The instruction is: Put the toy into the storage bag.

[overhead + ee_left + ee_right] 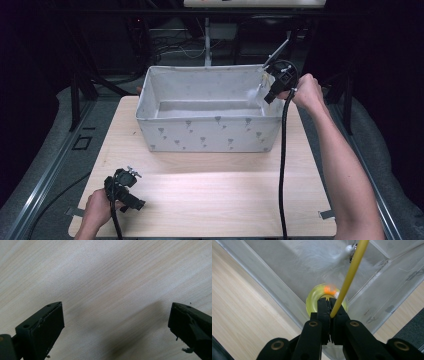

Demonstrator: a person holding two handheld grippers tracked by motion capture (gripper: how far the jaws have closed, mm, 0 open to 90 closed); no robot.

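While a person sat at the near edge, a pale wooden table [200,185] took up most of the high view, with a large grey fabric box [207,135] standing toward its far side. The box was open at the top and printed with small dark shapes on its front wall.

The right gripper [272,92] was held over the far right corner of the box, its cable hanging down across the table. In the right gripper view, its two black jaws were closed tight on the end of a thin yellow stick [349,275]. The stick ran up and away over the inside of the box. Near its far end hung a white feather [322,255], soft and blurred. Just beyond the jaw tips was a yellow-green ring [314,301] with an orange spot, also blurred; whether it touched the jaws could not be told. From the high view, the feather was a faint white smudge at the box corner, and the ring could not be made out.

The left gripper [131,200] lay low over the near left corner of the table. In the left gripper view, its jaws stood wide apart with bare wood grain between them, holding nothing.
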